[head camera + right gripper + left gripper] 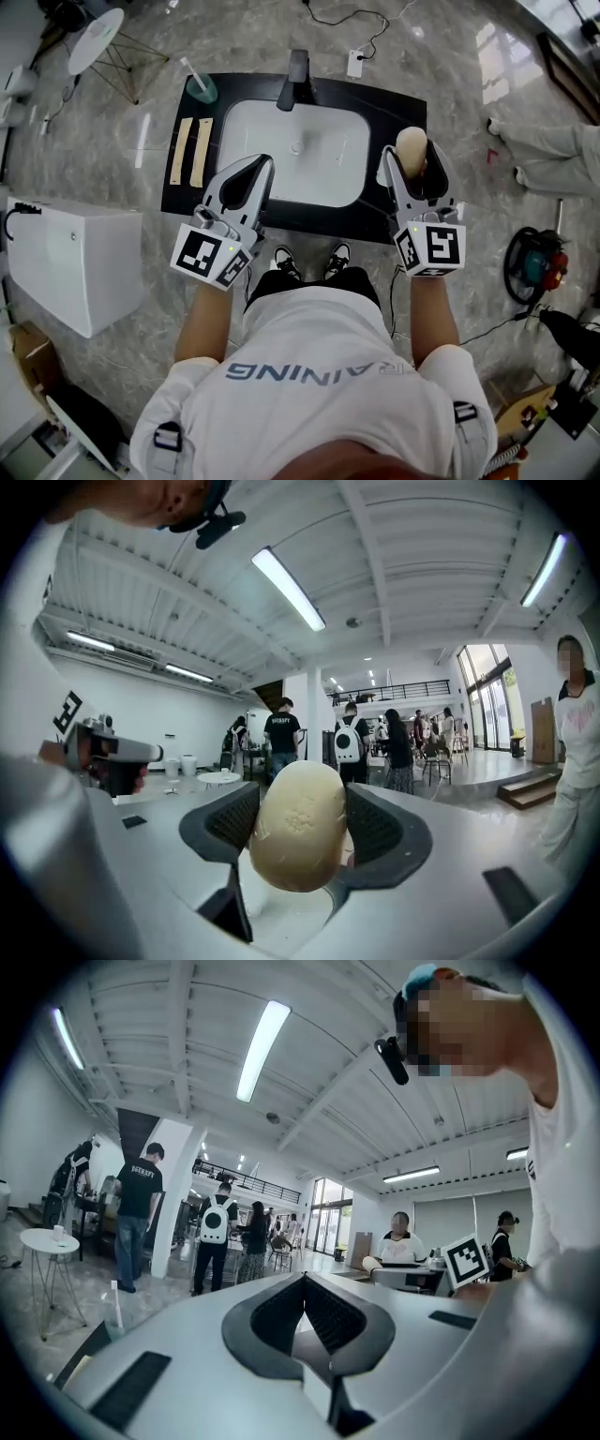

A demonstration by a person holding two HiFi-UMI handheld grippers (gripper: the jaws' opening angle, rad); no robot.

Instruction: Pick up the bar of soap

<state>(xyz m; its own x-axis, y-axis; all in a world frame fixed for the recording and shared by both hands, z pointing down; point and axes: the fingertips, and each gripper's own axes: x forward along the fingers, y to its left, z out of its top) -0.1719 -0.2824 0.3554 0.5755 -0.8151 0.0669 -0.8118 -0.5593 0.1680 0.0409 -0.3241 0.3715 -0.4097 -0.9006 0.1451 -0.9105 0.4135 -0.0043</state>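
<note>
Soap (296, 829): pale oval bar with a matt, slightly pitted face. It is gripped in the right gripper (302, 808) and, in the head view, lies over the right end of the black counter (184, 195), beside the sink (281, 141).
Handling (judged): light and rigid. It is probably slick if wet, and its rounded flanks could squirt out under hard pressure, so a moderate squeeze is best.
Hold point (judged): across the broad flanks near mid-length, where the bar is widest.
Soap to pads: the ribbed pads (377, 829) touch both flanks. One rounded end stands out past the fingertips and the other sits down in the throat.
Right gripper: jaws part-open, closed onto the soap.
Left gripper (305, 1283): jaws closed tip to tip with nothing between them, held in front of the sink, well apart from the soap.
Clearance (judged): no surface shows beneath the bar in the right gripper view, so the soap appears lifted.
</note>
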